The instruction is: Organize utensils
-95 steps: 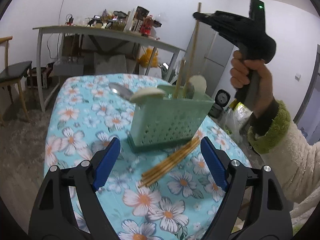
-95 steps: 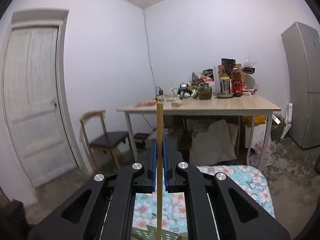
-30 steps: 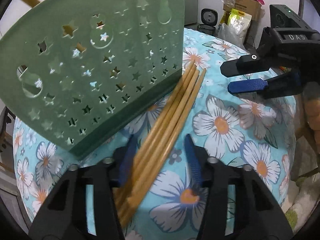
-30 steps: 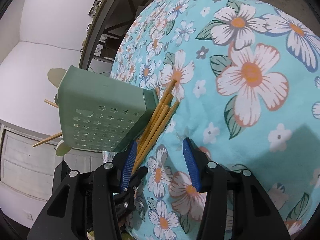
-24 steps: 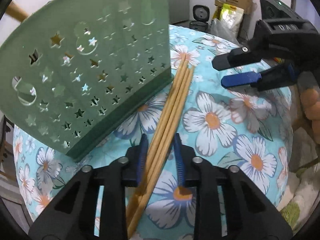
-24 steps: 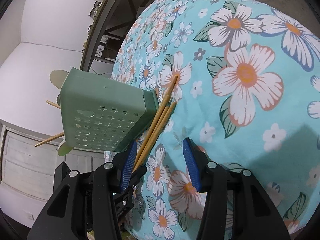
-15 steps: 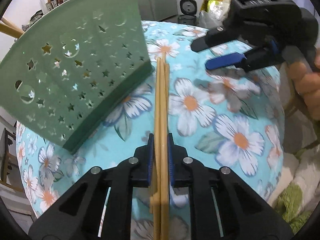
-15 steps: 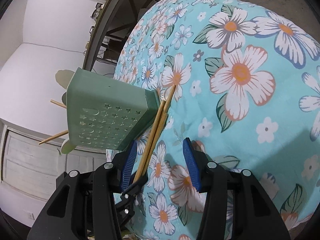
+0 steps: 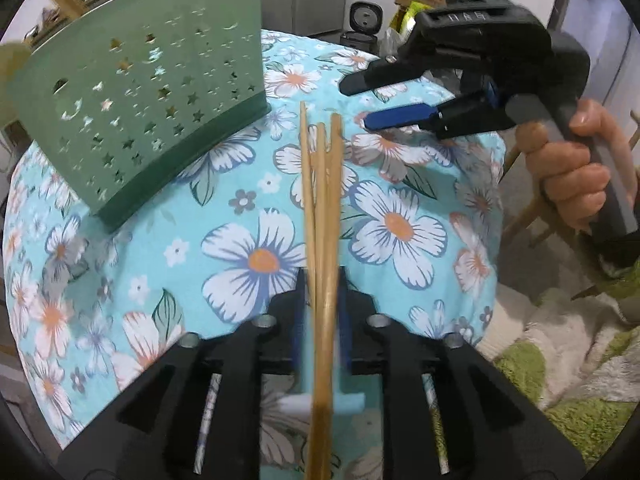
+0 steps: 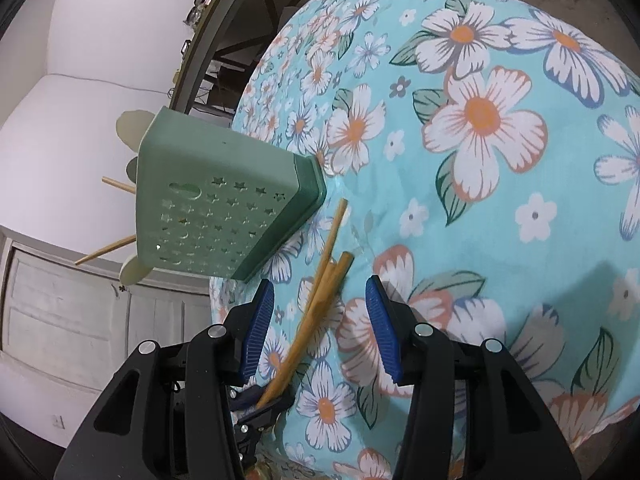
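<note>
My left gripper (image 9: pixel 322 280) is shut on a bundle of wooden chopsticks (image 9: pixel 322 184), held a little above the flowered tablecloth (image 9: pixel 248 256) and pointing away from me. The green perforated utensil holder (image 9: pixel 144 104) stands to their left. My right gripper (image 10: pixel 320 312) is open, its blue pads either side of the chopstick bundle (image 10: pixel 320 300) without touching it; it shows in the left wrist view (image 9: pixel 404 116) beyond the chopstick tips. The holder (image 10: pixel 216 216) has chopsticks and pale spoons sticking out of its top.
The table edge drops off at the right (image 9: pixel 496 240) to a green shaggy rug (image 9: pixel 560 380). A rice cooker (image 9: pixel 364 20) and bags stand behind the table. A long cluttered desk (image 10: pixel 224 28) is beyond the far edge.
My left gripper closed on the chopstick bundle and lifted it away from the holder's base, swinging it straight. My right gripper dropped from above the holder, empty and open, to beside the bundle.
</note>
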Demonstrator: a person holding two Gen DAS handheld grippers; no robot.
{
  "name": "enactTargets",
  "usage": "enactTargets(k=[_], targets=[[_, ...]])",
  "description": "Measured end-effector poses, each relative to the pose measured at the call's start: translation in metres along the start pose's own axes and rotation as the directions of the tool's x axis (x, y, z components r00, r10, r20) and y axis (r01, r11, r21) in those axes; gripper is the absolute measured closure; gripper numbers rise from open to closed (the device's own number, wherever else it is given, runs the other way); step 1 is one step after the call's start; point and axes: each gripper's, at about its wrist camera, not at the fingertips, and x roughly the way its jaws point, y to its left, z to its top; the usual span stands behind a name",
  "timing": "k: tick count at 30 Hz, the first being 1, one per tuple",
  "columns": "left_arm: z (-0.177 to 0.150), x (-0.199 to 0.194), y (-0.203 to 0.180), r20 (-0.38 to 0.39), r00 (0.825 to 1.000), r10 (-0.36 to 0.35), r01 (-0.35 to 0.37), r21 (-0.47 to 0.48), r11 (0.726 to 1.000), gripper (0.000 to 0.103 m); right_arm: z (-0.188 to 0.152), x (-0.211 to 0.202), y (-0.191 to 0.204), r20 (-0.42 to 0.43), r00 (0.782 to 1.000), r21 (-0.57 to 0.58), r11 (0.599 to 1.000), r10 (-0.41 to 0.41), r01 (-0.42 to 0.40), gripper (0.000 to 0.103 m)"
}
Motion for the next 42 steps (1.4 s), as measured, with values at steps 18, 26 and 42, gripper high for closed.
enactTargets(k=[18,26,42], targets=[[-0.029,-0.012,0.094,0.096,0.988,0.118,-0.062,-0.454,0.889,0.019,-0.024,0.012,-0.008,-0.076,0.997,0.073,0.997,-0.027,0.032,0.068],[-0.04,-0.017,0.108,0.182,0.982,0.049,0.054,-0.523,0.851,0.008,-0.02,0.025,-0.006,-0.053,0.997,0.059,0.997,-0.054,0.057,0.082],[-0.044,-0.021,0.123,0.225,0.974,-0.008,0.156,-0.648,0.746,0.008,-0.005,-0.003,0.012,0.048,0.973,-0.156,0.96,-0.226,0.231,0.089]])
